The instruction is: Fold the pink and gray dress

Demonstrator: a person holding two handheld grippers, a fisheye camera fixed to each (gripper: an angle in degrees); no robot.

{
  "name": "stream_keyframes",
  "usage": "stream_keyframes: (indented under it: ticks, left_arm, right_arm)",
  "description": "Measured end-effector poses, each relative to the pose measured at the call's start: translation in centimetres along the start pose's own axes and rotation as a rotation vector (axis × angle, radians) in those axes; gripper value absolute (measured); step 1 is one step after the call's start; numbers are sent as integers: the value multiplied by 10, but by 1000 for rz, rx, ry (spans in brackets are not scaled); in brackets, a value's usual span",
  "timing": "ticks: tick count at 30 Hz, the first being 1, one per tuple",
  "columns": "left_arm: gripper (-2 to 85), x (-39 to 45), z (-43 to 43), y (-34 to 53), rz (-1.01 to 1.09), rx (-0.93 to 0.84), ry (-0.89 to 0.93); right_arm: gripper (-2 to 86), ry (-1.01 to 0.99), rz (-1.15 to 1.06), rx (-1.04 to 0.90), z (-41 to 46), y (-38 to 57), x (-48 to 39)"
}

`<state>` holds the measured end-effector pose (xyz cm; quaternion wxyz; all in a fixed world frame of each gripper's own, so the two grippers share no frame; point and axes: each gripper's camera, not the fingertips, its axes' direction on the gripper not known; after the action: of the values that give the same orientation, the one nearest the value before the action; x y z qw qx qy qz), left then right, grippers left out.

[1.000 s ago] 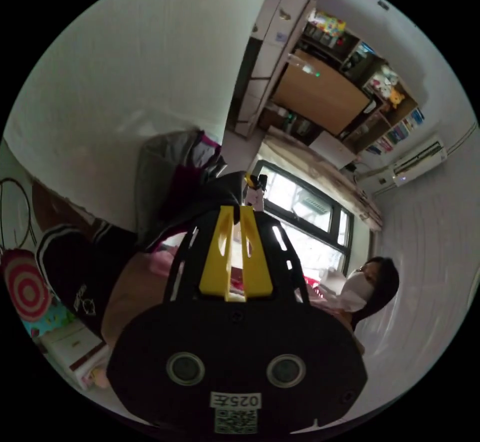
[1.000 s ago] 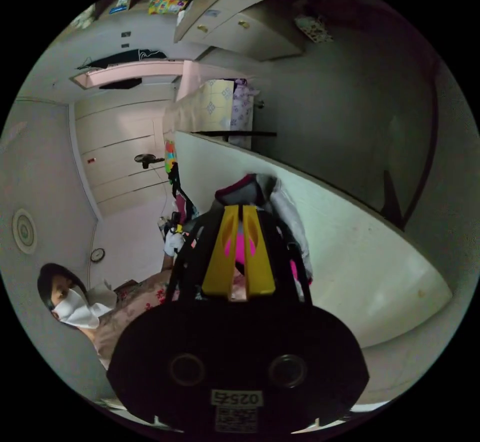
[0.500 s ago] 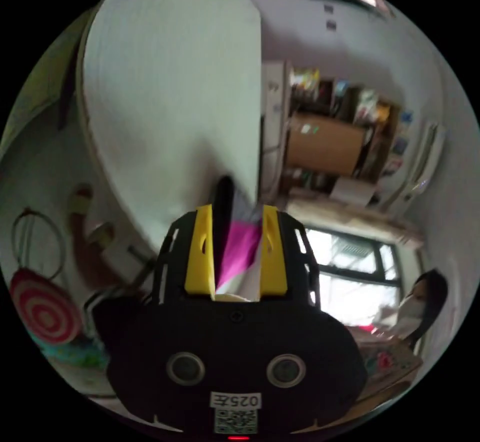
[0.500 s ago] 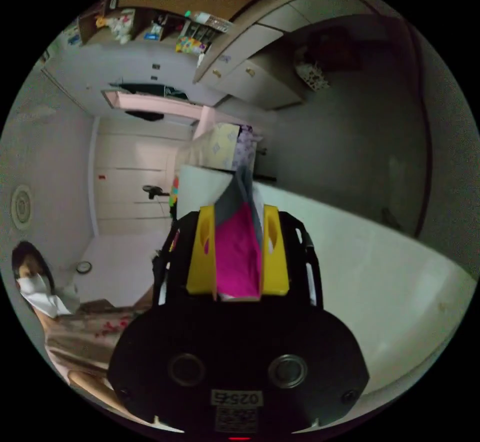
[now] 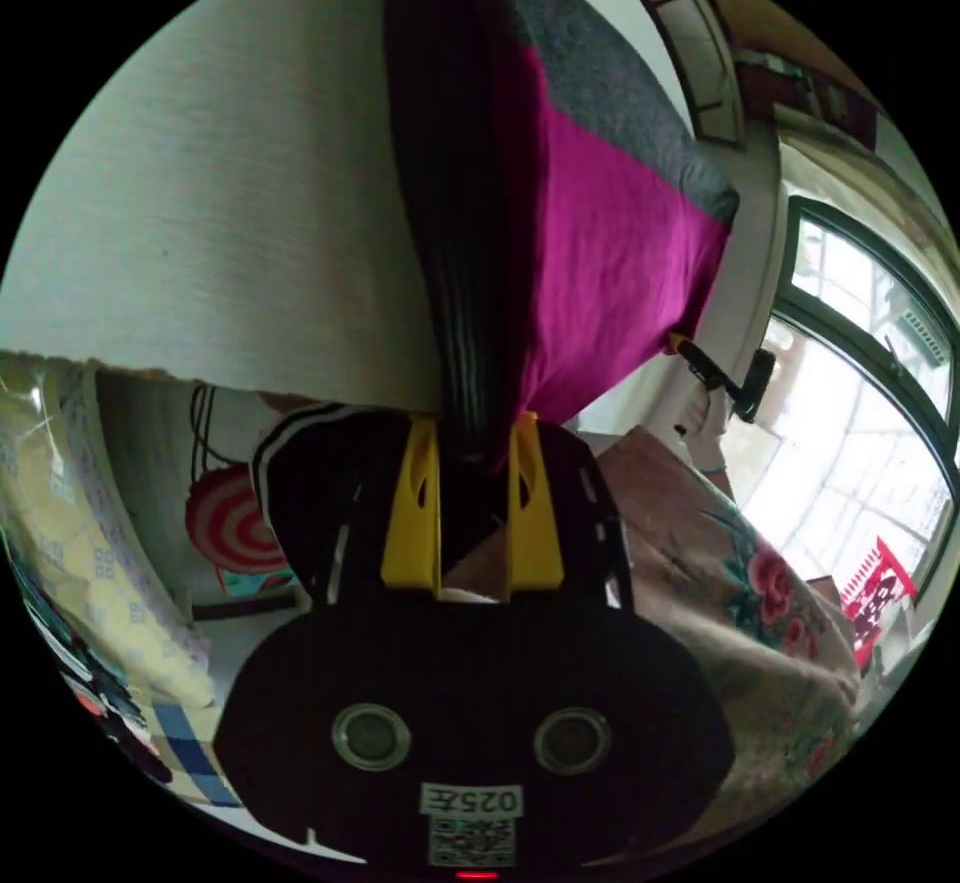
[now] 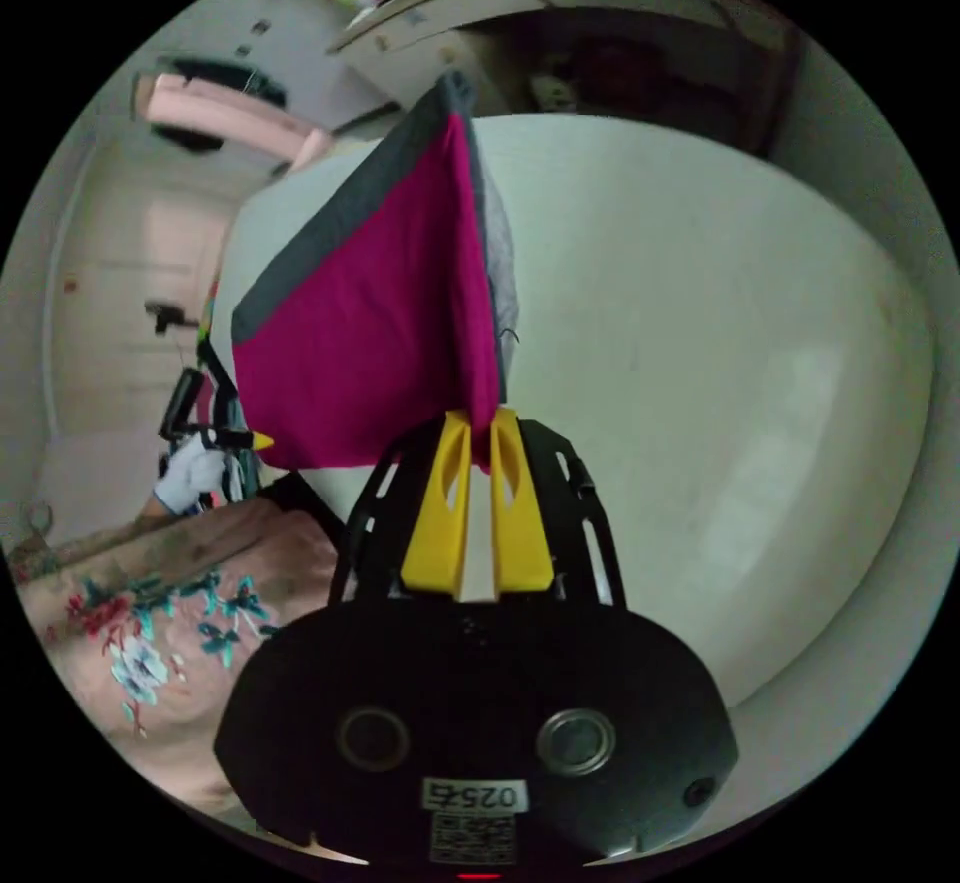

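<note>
Left gripper view, item by item. Your left gripper (image 5: 470, 443): yellow jaws drawn close, pinching a dark ribbed edge of the dress (image 5: 600, 253) between them. Dress: held taut, stretching away from the jaws over the white table (image 5: 220, 223); a magenta panel fills its middle, a gray band runs along the far edge, and the black ribbed strip lies on the side nearest the table. Your right gripper (image 5: 715, 378): seen small at the dress's far lower corner, a yellow jaw tip touching the cloth, carried by a white-gloved hand (image 5: 708, 413); whether its jaws meet cannot be told from this view. Floral garment (image 5: 760, 613): your own clothing, below that hand. Window (image 5: 870, 403): bright, at the edge beyond. Red-and-white target disc (image 5: 235, 528): under the table's edge.

Right gripper view, item by item. Your right gripper (image 6: 478, 438): yellow jaws nearly together, clamped on the magenta corner of the dress (image 6: 370, 353). Dress: spread as a flat sheet above the white table (image 6: 720, 343), magenta with a gray border along its upper edge and a pale gray layer behind. Your left gripper (image 6: 245, 440): at the opposite lower corner, a yellow tip against the cloth, in a white-gloved hand (image 6: 188, 471). Floral sleeve (image 6: 150, 613): low in this view.
</note>
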<state>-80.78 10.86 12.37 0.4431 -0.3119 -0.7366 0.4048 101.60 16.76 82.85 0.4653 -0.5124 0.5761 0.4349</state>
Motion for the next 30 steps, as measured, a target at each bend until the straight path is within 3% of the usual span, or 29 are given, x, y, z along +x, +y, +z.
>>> stream_keyframes:
  ticks: [4, 7, 12, 14, 16, 24, 30]
  left_arm:
    - [15, -1, -28, -12, 3, -81, 8]
    - [2, 13, -77, -30, 74, -27, 30]
    - [-1, 28, -133, -115, 168, -46, -71]
    - [3, 34, -146, -153, 194, -64, -133]
    - [6, 47, -160, -192, 237, -92, -185]
    - [28, 67, -219, -225, 238, 81, -262]
    - [74, -7, -245, -140, 124, 342, 68]
  right_arm:
    - [11, -96, 279, 138, 25, 100, -11]
    - [10, -186, 467, 194, 54, 155, -41]
    - [17, -256, 569, 224, 93, 162, -101]
    - [22, -222, 568, 208, 103, 146, -129]
    - [14, -43, 551, 188, 103, 126, -169]
    - [32, -188, 91, -104, 152, 46, -291]
    - [131, -301, 102, -135, 132, 60, -274]
